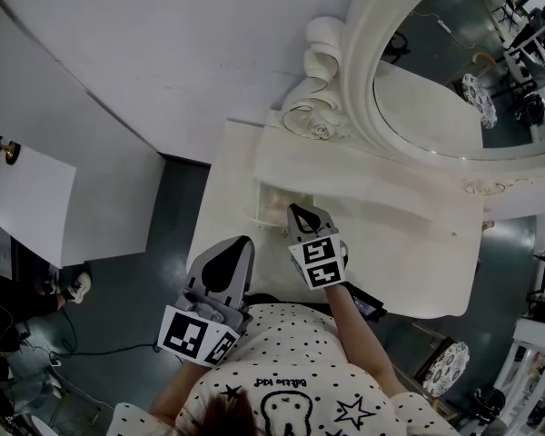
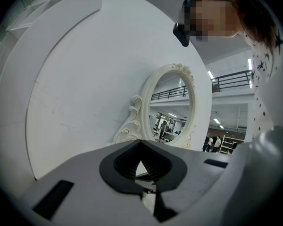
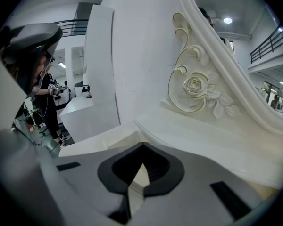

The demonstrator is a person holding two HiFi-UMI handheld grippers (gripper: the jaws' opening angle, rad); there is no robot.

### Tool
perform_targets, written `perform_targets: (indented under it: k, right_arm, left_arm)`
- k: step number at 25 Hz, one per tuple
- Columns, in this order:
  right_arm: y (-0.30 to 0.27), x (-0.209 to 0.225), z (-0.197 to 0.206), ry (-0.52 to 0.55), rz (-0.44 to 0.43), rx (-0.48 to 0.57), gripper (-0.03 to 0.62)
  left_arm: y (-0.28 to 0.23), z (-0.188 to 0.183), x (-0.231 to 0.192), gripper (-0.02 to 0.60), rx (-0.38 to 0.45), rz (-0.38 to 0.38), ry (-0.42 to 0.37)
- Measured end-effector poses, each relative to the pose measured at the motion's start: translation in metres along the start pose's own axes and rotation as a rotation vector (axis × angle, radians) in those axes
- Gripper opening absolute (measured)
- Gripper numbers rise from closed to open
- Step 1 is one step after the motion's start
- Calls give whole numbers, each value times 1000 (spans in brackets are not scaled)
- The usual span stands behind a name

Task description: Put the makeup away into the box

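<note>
- The surface (image 1: pixel 418 243) was a glossy white dressing table with softly curved edges, and a raised ledge (image 1: pixel 363 175) ran along its back under the mirror.
- The mirror (image 1: pixel 454 80) was a big oval in a thick cream frame. The frame looked pretty fancy, with a carved scroll and a moulded rose (image 3: pixel 194 84) picked out in thin gold lines.
- Behind it stood a plain matte white wall panel (image 1: pixel 163 53), and the floor (image 1: pixel 163 271) beside the table was dark grey.
- Both claws were smooth grey plastic with ribbed black pads, and each carried a cube of black-and-white square markers.
- The right claw (image 1: pixel 296 211) was pinched fully together with nothing between its tips. It was tilted down over the surface's left end, just in front of the ledge.
- Its tip sat right beside a cream pocket (image 1: pixel 274 205), a small rectangular recess under the ledge. Whether that was the box couldn't be told.
- The left claw (image 1: pixel 243 242) was closed up and empty too. It was held near the surface's front-left edge, close to the person's polka-dot shirt (image 1: pixel 291 352).
- The makeup couldn't be made out in any view, so where it lay relative to either claw couldn't be told.
</note>
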State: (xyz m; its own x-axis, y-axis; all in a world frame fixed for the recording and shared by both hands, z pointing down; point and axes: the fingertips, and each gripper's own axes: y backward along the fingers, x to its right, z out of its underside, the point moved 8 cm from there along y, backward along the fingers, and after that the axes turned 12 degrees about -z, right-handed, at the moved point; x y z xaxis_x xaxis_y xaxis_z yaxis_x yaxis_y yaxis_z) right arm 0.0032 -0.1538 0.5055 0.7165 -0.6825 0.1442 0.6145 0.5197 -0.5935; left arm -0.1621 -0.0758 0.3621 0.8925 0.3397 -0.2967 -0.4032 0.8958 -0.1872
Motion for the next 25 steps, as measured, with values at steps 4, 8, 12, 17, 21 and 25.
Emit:
perform_targets:
  k: [4, 8, 12, 17, 21, 25]
  right_arm:
    - [13, -2, -6, 10, 12, 41, 6]
    - [29, -3, -12, 13, 21, 91, 6]
    - [48, -6, -10, 9, 24, 121, 6]
    - [89, -11, -10, -6, 30, 183, 6]
    - [131, -13, -6, -30, 57, 236, 6]
    - [173, -13, -2, -53, 100, 300, 6]
  left_arm:
    - [2, 1, 7, -5, 2, 10, -9]
    - [4, 1, 17, -5, 6, 21, -17]
    - [6, 3, 29, -5, 13, 25, -26]
    - [10, 6, 54, -5, 12, 45, -32]
    - [10, 9, 81, -5, 7, 84, -37]
    - [10, 15, 107, -5, 3, 132, -49]
